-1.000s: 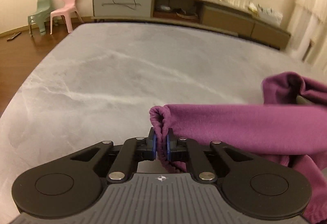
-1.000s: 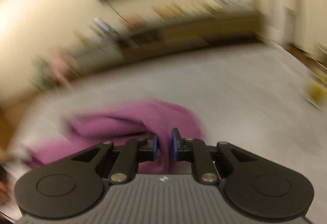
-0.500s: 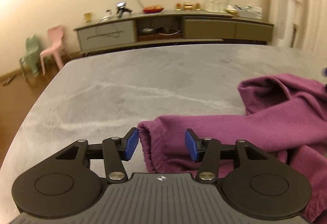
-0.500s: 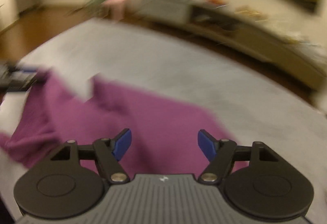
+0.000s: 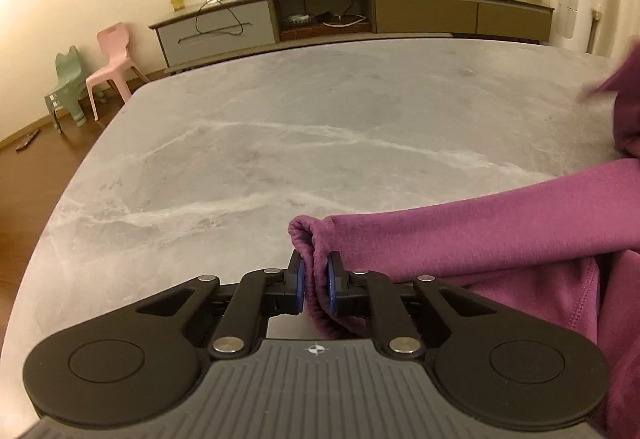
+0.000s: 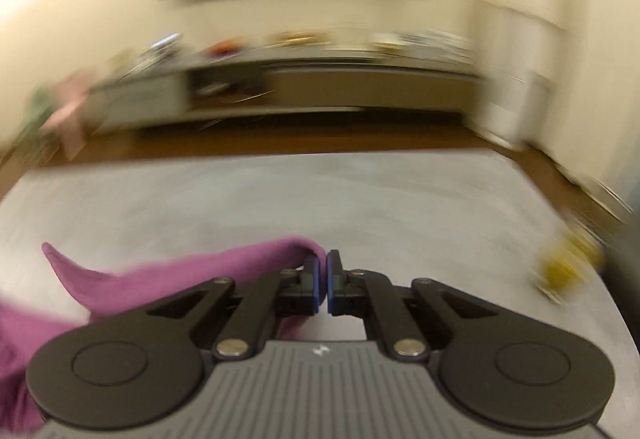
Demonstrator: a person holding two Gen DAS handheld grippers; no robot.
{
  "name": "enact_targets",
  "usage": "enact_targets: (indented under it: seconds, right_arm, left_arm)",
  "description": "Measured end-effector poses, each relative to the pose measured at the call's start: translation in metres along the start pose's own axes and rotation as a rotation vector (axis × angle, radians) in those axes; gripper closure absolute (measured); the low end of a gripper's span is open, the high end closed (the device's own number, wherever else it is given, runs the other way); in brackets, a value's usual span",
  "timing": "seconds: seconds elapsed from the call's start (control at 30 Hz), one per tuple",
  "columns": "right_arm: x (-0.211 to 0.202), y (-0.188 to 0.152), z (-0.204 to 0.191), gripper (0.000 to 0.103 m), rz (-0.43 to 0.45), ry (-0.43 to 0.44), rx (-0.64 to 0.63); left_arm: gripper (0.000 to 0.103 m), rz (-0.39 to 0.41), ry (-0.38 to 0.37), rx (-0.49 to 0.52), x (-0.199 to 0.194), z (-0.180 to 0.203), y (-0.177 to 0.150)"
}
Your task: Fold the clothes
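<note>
Pinching the gathered, ribbed cuff of a soft purple fleece garment (image 5: 480, 235) on the veined grey marble table (image 5: 280, 143), the left gripper (image 5: 315, 283) has just closed, while the right gripper (image 6: 322, 281) has just snapped shut on a fold.

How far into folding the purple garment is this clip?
Early. Done: both corners look picked up. The left tool has just closed on the gathered hem of the purple fleece garment; the right tool has just snapped shut, with cloth bunched at its left pad, though blur hides whether it is pinched. In hand: stretching it over the grey marble-look table. Left: every fold; none shows.
</note>
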State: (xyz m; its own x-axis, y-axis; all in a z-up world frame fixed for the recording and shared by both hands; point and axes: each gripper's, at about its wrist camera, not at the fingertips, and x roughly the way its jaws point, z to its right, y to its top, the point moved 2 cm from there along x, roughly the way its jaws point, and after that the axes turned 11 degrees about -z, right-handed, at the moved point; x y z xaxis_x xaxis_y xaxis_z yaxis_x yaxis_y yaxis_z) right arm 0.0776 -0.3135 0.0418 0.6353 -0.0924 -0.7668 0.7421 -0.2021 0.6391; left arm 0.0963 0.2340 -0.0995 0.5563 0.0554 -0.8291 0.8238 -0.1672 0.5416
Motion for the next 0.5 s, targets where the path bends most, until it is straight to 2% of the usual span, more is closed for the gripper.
enact_targets:
  seconds: [0.1,0.17,0.23,0.27,0.3,0.33,0.37,0.43,0.5]
  right_arm:
    - [-0.009,-0.023,0.066,0.098,-0.032,-0.146,0.139]
    - [-0.010,-0.043,0.075,0.094,-0.126,-0.223,0.035]
    - [-0.015,-0.048,0.061,0.086,-0.112,-0.258,-0.054]
    - [-0.018,-0.050,0.054,0.080,-0.104,-0.275,-0.099]
    - [-0.021,-0.052,0.046,0.065,-0.097,-0.292,-0.144]
    - [-0.022,-0.050,0.038,0.055,-0.081,-0.281,-0.173]
    - [-0.023,-0.041,0.025,0.041,-0.046,-0.196,-0.162]
    - [-0.019,-0.031,-0.009,0.035,-0.042,-0.006,-0.170]
    - [0.004,-0.025,-0.051,0.025,-0.108,0.169,-0.205]
  left_arm:
    - [0.092,-0.010,-0.001,-0.010,-0.001,0.001,-0.001]
    - [0.092,-0.007,-0.009,-0.029,-0.003,-0.001,-0.002]
    - [0.092,-0.002,-0.017,-0.047,-0.004,-0.001,-0.001]
    - [0.092,0.006,-0.022,-0.050,-0.006,0.000,-0.001]
    - [0.092,0.016,-0.030,-0.052,-0.007,0.001,-0.001]
    - [0.092,0.022,-0.032,-0.047,-0.008,0.002,-0.002]
    - [0.092,0.027,-0.031,-0.039,-0.008,0.004,-0.002]
    - [0.092,0.037,-0.030,-0.024,-0.009,0.007,-0.003]
    - [0.088,0.048,-0.028,-0.009,-0.010,0.011,-0.005]
